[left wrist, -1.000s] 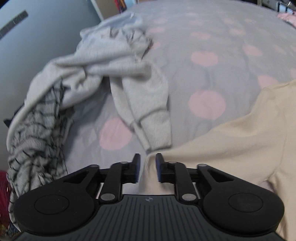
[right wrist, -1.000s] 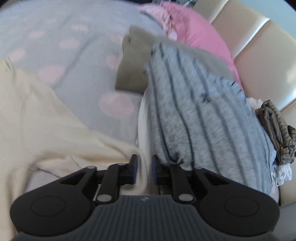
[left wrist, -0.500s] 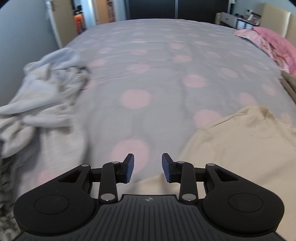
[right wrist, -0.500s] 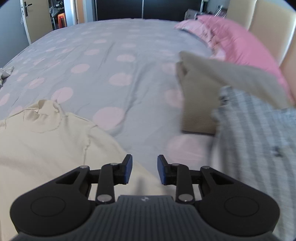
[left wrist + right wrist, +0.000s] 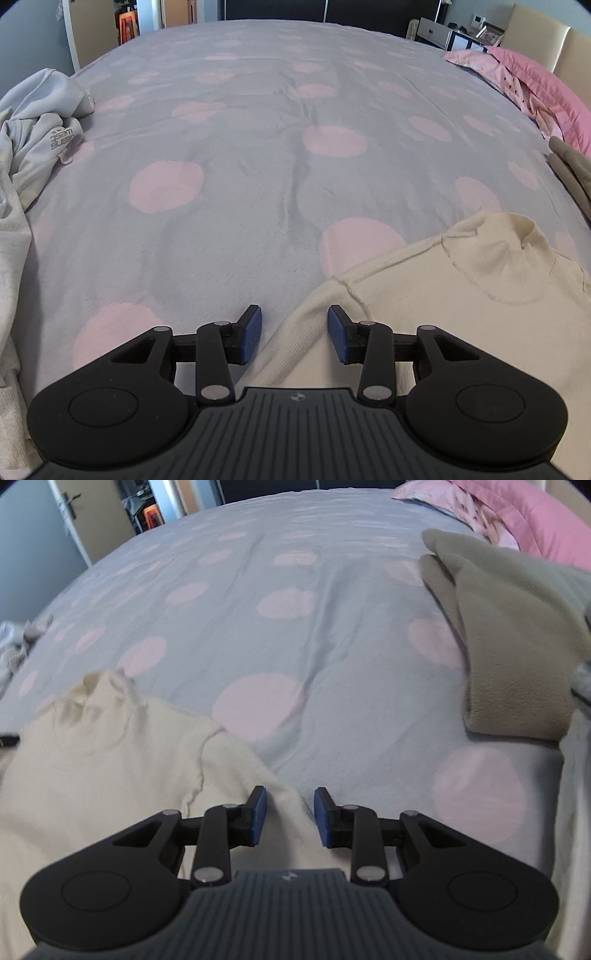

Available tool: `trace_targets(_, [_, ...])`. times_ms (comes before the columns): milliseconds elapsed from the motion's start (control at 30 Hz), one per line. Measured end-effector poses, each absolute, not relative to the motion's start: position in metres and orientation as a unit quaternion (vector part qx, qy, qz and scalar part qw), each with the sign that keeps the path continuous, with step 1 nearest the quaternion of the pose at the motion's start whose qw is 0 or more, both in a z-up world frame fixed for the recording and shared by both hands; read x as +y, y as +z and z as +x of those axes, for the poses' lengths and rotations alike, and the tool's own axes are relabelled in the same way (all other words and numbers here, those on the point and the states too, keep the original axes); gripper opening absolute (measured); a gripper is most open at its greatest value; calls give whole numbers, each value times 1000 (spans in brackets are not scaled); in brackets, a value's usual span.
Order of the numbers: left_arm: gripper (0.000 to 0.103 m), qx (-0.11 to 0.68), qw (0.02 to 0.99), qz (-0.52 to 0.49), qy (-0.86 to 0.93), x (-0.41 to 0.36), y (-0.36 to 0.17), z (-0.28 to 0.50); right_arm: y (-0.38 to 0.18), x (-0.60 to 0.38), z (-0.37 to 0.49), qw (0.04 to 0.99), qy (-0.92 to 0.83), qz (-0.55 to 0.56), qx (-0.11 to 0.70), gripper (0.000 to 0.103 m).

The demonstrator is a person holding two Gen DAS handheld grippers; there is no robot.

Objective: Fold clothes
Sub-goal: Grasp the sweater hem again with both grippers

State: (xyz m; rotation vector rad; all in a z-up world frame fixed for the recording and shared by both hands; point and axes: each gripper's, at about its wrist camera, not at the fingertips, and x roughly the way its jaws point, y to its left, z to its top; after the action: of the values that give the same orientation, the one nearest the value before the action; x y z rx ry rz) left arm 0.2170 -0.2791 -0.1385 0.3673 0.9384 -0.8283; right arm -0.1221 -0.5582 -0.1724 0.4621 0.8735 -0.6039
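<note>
Left wrist view
Left claw (image 5: 294, 334): stood wide open, blue pads apart, gripping nothing; the sleeve edge of the sweater ran up between the pads.
Cream ribbed-knit sweater (image 5: 461, 291): lay flat on the bed, to the right of the left claw, its raised collar at the far right and the shoulder seam angling down toward the claw.
Bed with grey cover and pink dots (image 5: 295, 177): filled most of the view beyond the sweater.
Heap of light grey crumpled clothes (image 5: 33, 147): sat at the bed's left edge, well apart from the sweater, one piece showing a printed logo.
Pink pillow (image 5: 535, 88): lay at the far right of the bed, beyond the sweater.
Folded taupe fleece garment (image 5: 572, 170): only its edge showed at the right border, between the pillow and the sweater.

Right wrist view
Right claw (image 5: 289, 816): stood open with a clear gap, gripping nothing; the sweater's right edge lay under and between the pads.
Cream ribbed-knit sweater (image 5: 110, 753): spread to the left of the right claw, collar rumpled at its far end; this part was blurred.
Folded taupe fleece garment (image 5: 509, 635): rested on the bed to the right of the sweater, well apart from it.
Pink pillow (image 5: 524, 513): lay behind the taupe garment.
Bed with grey cover and pink dots (image 5: 295, 635): lay bare between the sweater and the taupe garment.
</note>
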Motion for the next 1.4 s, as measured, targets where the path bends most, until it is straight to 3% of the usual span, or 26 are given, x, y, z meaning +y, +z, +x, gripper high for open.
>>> trace_targets(100, [31,433,797,168,-386,-278,-139,216,-175,-550,-117,843,-284,189,415,19])
trace_targets(133, [17,430,797,167,-390,-279,-138,214,-175,-549,-117,845,-282,184,416,10])
trace_targets(167, [9,428,796,165,-394,-280,-137,211,-174,-548,-116,845,-280,178,419,7])
trace_targets(233, [2,421,800,174,-391,-285,-135,201,-170,-544,-115,847,-285,156,420,4])
trace_targets(600, [1,357,851,174,-343,-301,-100,206,-143,-548,-100,842,-383,70,375,1])
trace_targets(867, [2,391,837,214,-319,-327,-135,217,-164,-564,-70,814,-403,77,411,2])
trace_targets(967, [5,378,829,248,-328,-329,-133,209,-171,-567,-69,802,-401,89,434,6])
trace_targets(1033, [9,377,825,254,-336,-320,-125,204,-164,-564,-75,804,-402,94,428,18])
trace_targets(1400, [10,408,774,282,-394,-229,-74,135,-117,-479,-138,823,-339,119,440,24])
